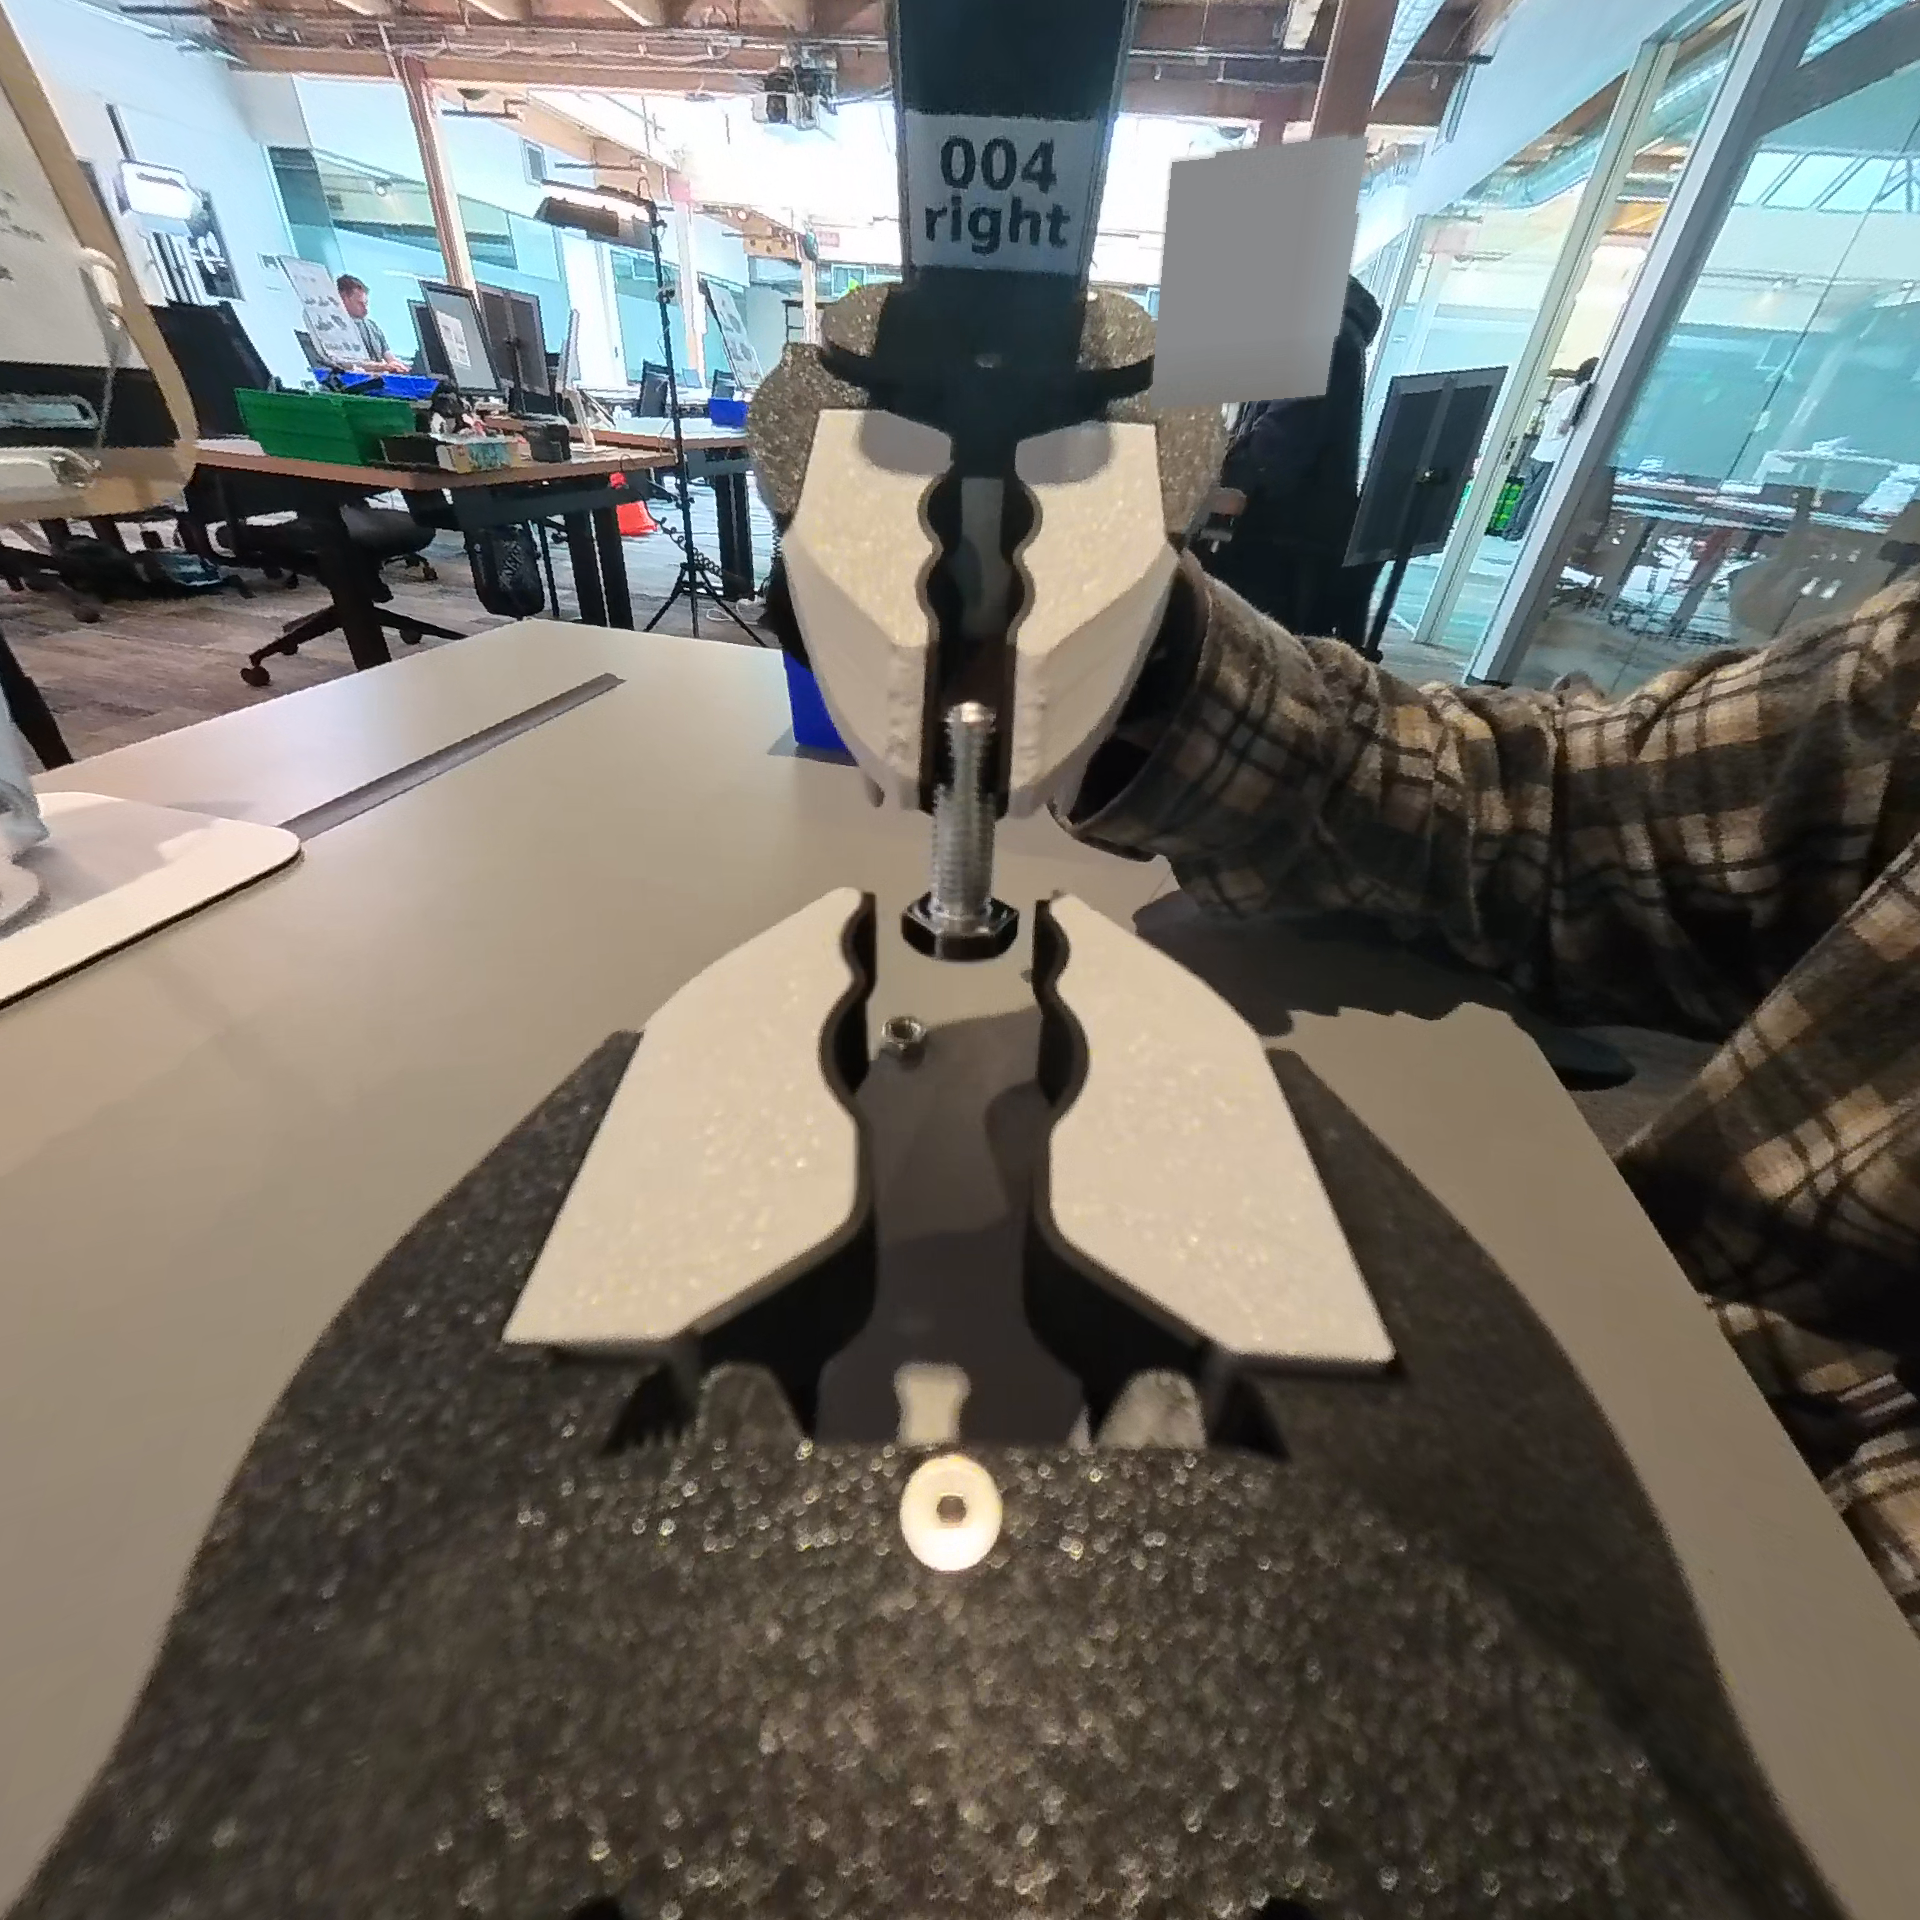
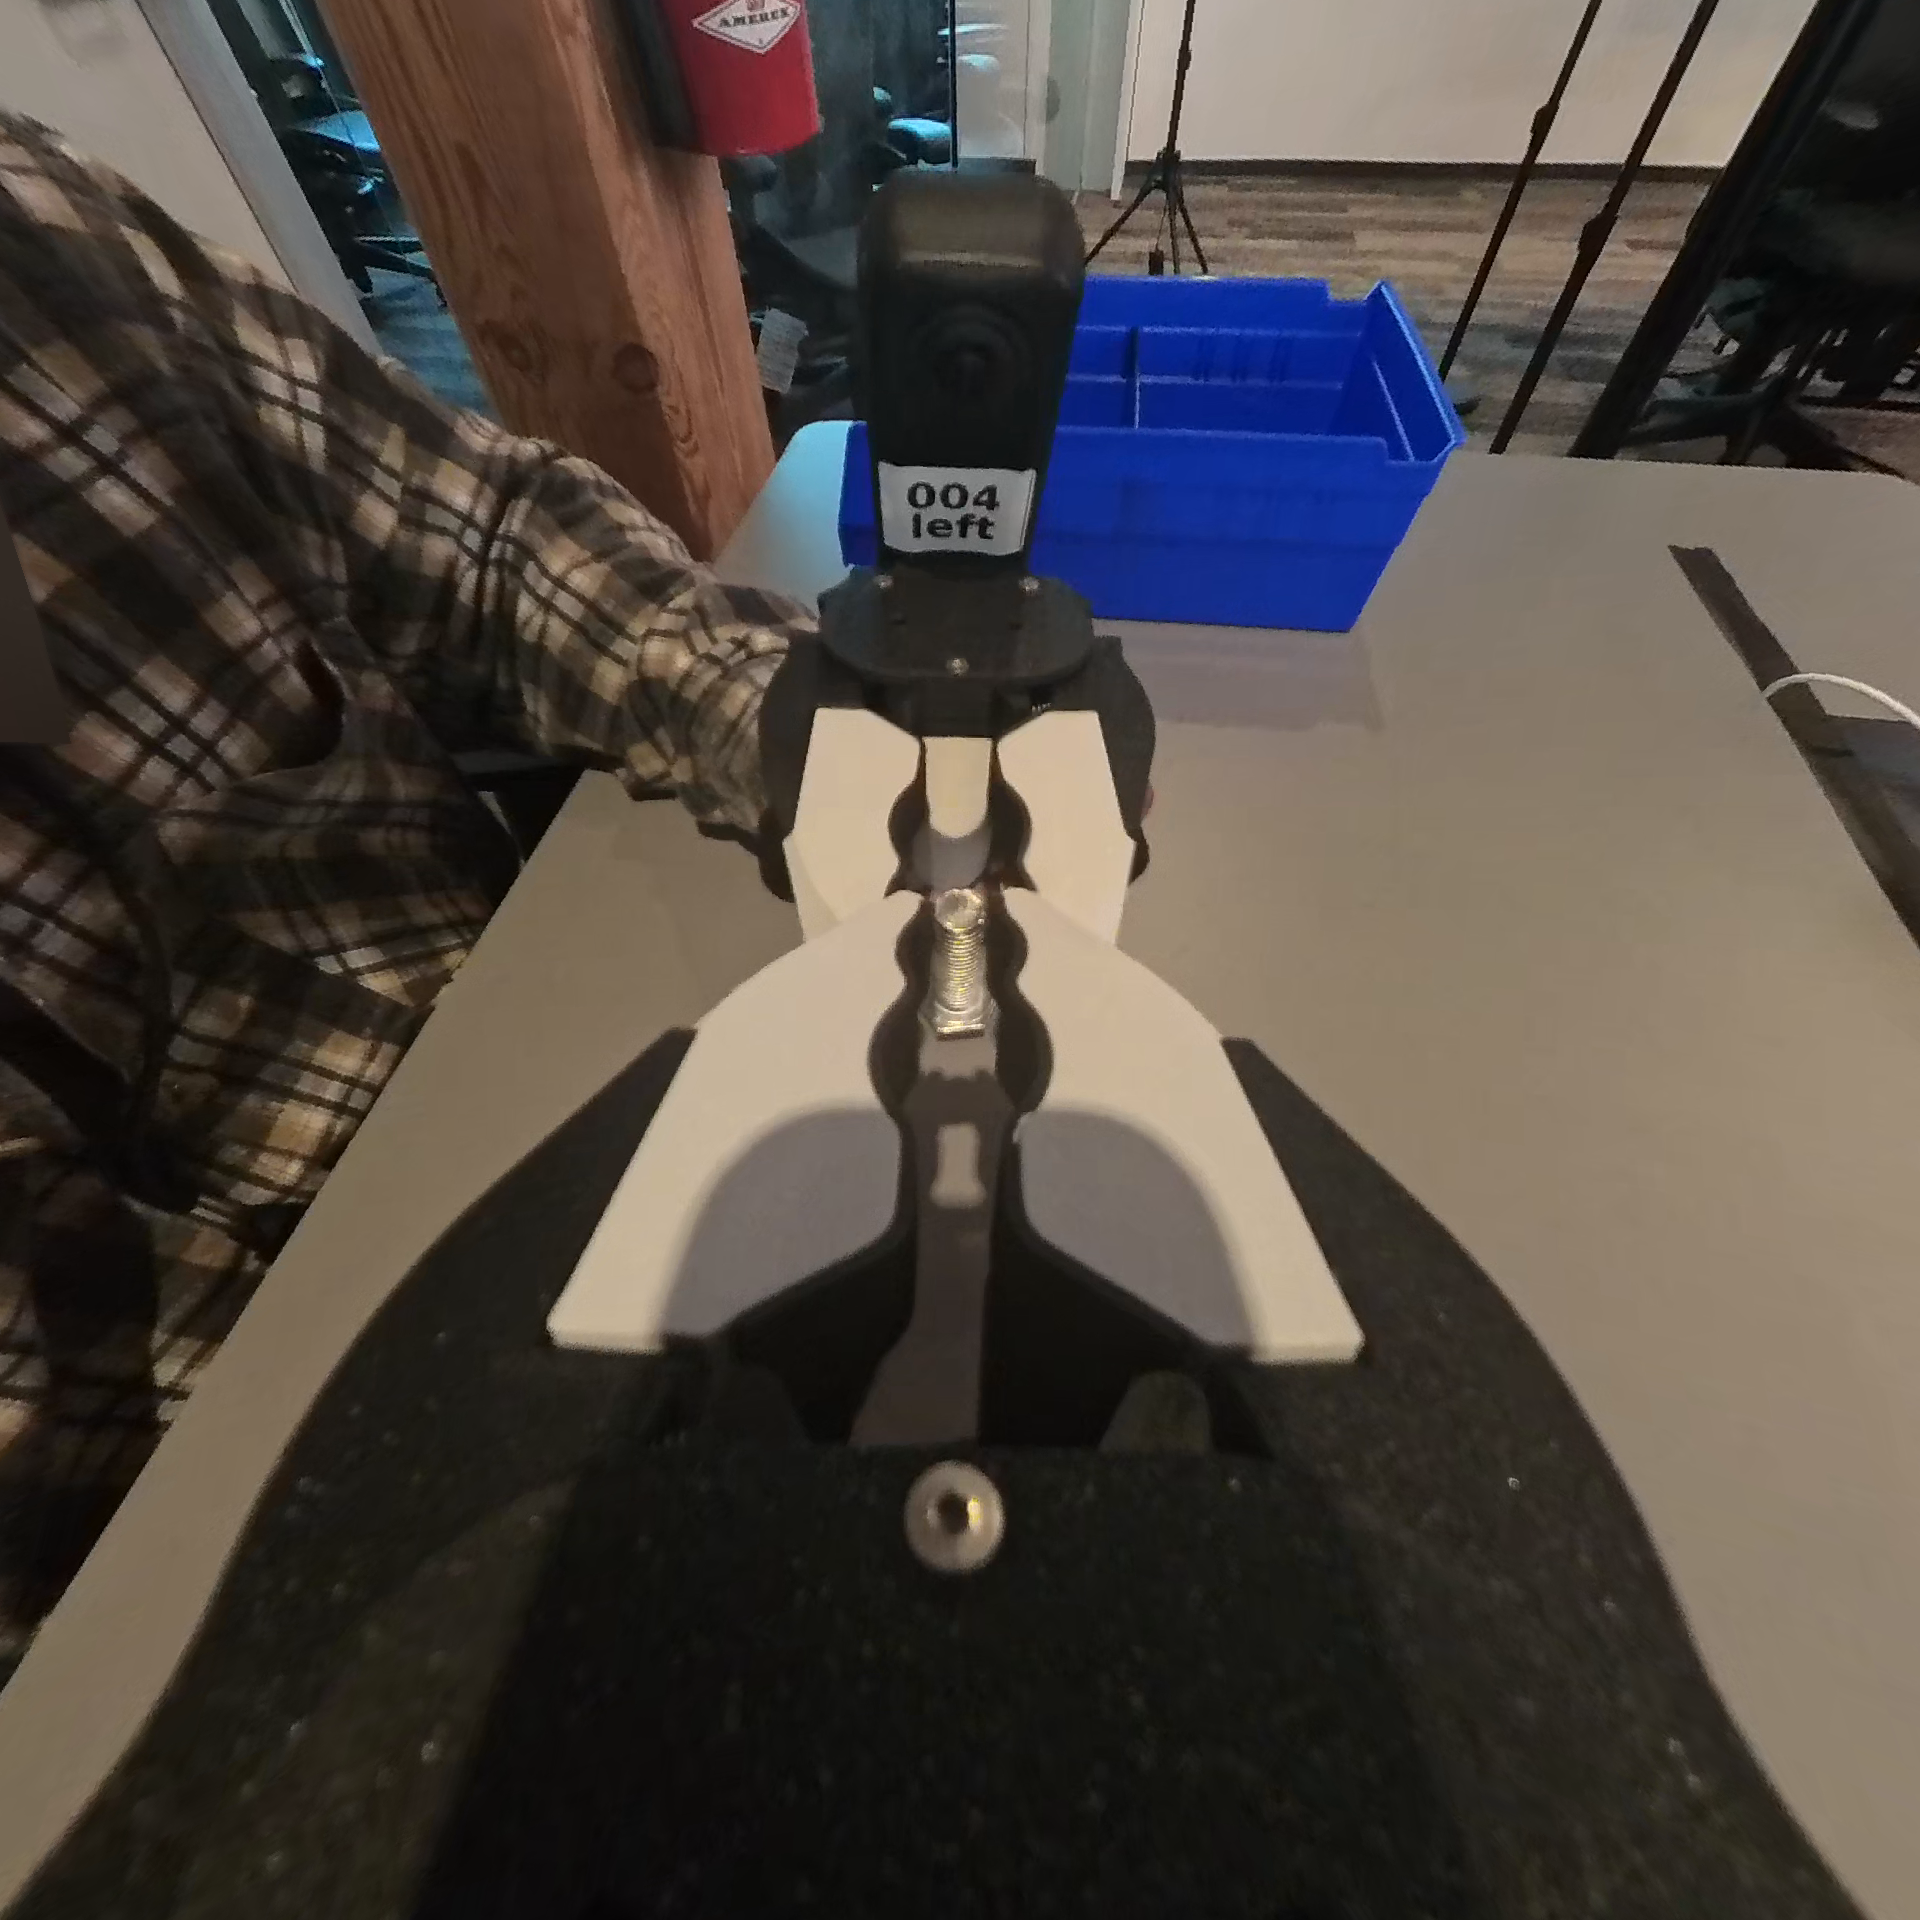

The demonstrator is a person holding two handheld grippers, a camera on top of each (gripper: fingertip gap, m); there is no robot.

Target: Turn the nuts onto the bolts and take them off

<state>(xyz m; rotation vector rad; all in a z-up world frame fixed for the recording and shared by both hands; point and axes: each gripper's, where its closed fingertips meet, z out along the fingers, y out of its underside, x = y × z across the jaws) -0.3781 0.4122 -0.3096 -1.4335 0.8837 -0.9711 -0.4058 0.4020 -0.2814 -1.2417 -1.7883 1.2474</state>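
A silver threaded bolt point(image 1: 954, 831) is held level above the grey table point(image 1: 416, 1039), between the two grippers, which face each other. My right gripper point(image 2: 956, 920) is shut on the bolt point(image 2: 958, 966), whose squarish end lies back between the fingers. In the left wrist view the right gripper point(image 1: 961, 800) shows head-on. A dark hex nut point(image 1: 951, 928) sits on the bolt's end towards my left gripper point(image 1: 951, 914). That gripper is open, its fingertips on either side of the nut and apart from it. It also shows in the right wrist view point(image 2: 961, 883).
A blue bin point(image 2: 1247, 499) stands at the table's far edge behind the left gripper. A white pad point(image 1: 135, 894) lies at the left. A cable slot point(image 1: 468, 748) runs across the table. Plaid sleeves point(image 1: 1507, 790) reach in from the side. A small silver nut point(image 1: 896, 1034) shows between my left fingers. The tips of both grippers are at nearly the same place.
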